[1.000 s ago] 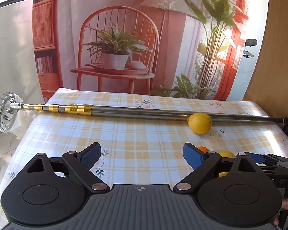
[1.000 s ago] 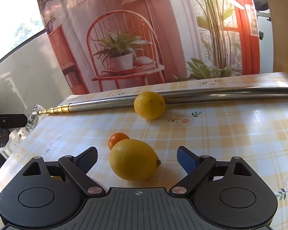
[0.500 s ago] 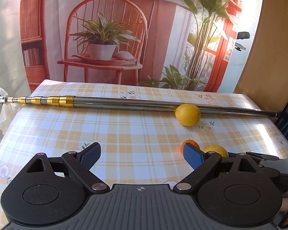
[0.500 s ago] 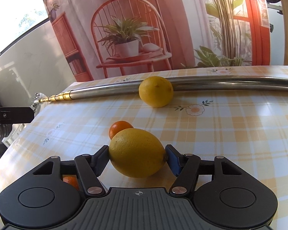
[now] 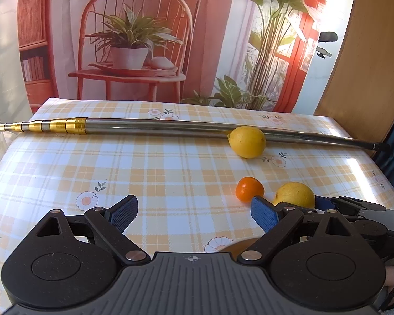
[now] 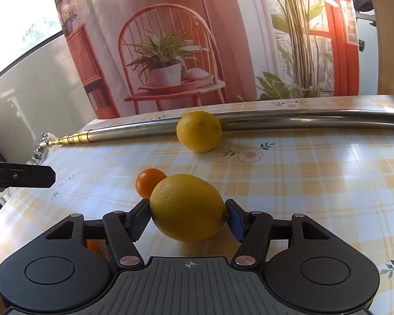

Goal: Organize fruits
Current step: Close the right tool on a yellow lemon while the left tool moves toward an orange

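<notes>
My right gripper point(image 6: 187, 219) is shut on a large yellow lemon point(image 6: 187, 207), its pads pressing both ends just above the checked tablecloth point(image 6: 315, 183). A small tangerine point(image 6: 148, 183) sits right behind that lemon, at its left. A second lemon point(image 6: 199, 131) rests further back against a metal pole. In the left wrist view, my left gripper point(image 5: 194, 210) is open over bare cloth with nothing between its fingers. The tangerine point(image 5: 249, 189) and the held lemon point(image 5: 294, 194) lie just beyond its right finger. The far lemon point(image 5: 247, 141) shows at the back right.
A long telescopic metal pole point(image 5: 157, 127) with gold rings lies across the back of the table. Another orange item point(image 6: 93, 245) peeks out under my right gripper's left finger. A brown rim point(image 5: 236, 244) shows below my left gripper. A printed backdrop hangs behind the table.
My right gripper went from open around the near lemon to shut on it and still holds it. The left gripper shifted its view slightly and stayed open.
</notes>
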### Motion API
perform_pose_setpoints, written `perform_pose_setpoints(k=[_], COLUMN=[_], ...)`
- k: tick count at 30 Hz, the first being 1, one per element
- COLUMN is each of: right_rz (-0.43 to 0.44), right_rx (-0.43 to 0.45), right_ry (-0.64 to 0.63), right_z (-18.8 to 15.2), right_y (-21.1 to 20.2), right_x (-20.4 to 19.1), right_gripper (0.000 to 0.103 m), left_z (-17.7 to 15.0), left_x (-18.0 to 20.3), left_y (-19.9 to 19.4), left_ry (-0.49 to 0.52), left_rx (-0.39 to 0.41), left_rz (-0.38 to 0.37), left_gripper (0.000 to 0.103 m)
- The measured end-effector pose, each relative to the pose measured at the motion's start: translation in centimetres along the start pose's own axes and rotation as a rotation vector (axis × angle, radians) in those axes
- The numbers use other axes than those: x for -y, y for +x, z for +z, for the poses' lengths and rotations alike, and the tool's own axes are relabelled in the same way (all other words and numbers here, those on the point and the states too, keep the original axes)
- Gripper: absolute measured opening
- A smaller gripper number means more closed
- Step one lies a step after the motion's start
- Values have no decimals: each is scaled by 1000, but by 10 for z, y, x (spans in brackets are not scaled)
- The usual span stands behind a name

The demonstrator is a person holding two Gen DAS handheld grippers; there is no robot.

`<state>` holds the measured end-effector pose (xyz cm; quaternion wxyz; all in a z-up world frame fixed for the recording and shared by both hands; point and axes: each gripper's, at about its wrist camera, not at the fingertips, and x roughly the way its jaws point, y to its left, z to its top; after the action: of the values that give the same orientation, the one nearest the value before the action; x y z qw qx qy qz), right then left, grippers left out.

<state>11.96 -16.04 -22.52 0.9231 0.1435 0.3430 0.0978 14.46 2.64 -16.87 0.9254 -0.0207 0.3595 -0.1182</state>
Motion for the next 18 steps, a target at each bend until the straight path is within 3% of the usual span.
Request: perform_pose_setpoints(k=[14, 18], right_rz=[-85, -77], right_rx=[55, 57], right_ry=[57, 81], right_z=[-8, -9], right_y=[-26, -25], right_x=[43, 47], right_gripper=[57, 57], left_z=[7, 8], left_x=[48, 60], left_y=[30, 46], left_ry=[178, 222], left_rx=[-15, -39], left_rz=[-82, -92], left_gripper=[93, 86])
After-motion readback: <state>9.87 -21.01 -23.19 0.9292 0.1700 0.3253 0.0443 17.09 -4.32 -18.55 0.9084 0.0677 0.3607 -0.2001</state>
